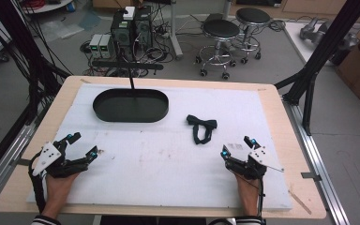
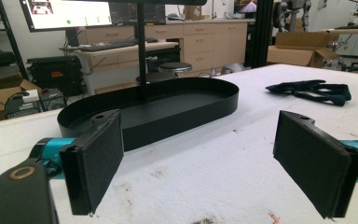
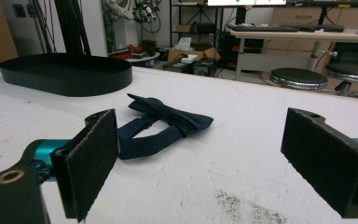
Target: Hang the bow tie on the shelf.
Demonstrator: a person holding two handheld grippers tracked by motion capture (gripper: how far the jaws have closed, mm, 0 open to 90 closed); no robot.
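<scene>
Both tools are low at the near edge of the white surface (image 1: 168,154), nothing gripped yet. The right hand-held gripper (image 1: 238,146) has its jaws spread wide and looks straight at the dark bow tie (image 3: 161,123), which lies flat just ahead of it; the left hand-held gripper (image 1: 83,144) is equally wide apart, facing the black oval tray (image 2: 168,109). This reads as the approach: next comes a short reach forward to pinch the bow tie. Plenty of bare room between tie and tray, table edges well off.
</scene>
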